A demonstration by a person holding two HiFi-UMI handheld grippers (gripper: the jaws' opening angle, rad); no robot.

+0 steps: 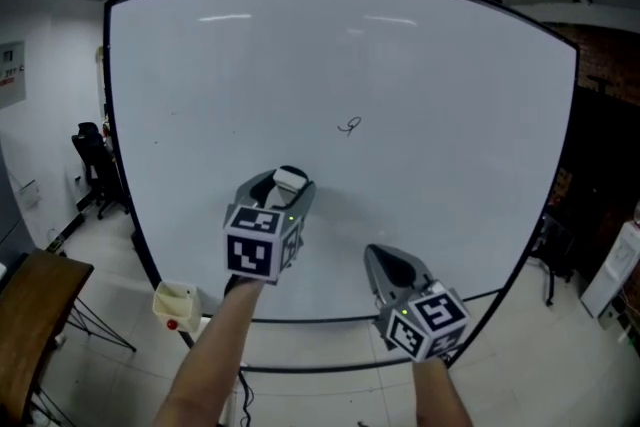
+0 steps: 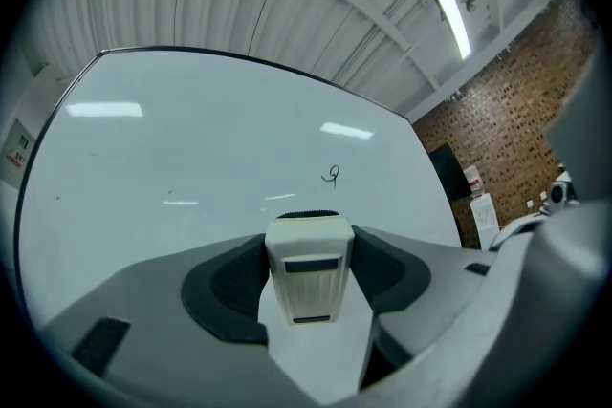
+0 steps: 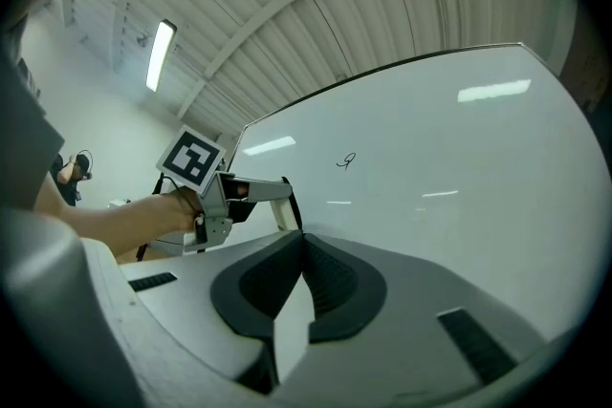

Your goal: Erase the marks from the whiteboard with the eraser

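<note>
The left tool [image 1: 283,187] grips the eraser [image 2: 308,268] between wide-set jaws, facing the whiteboard [image 1: 430,65] with its small mark [image 1: 349,126], while the right tool [image 3: 304,248] is pressed closed and empty.

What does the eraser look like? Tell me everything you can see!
The eraser is a small cream-white block, plastic-looking, with a ribbed face, a dark bar across it and a dark toothed edge at the front. It is clamped between the dark ribbed fingers of the left gripper, pointing toward the whiteboard. It sits below the small scribbled mark. Whether it touches the board cannot be told.
</note>
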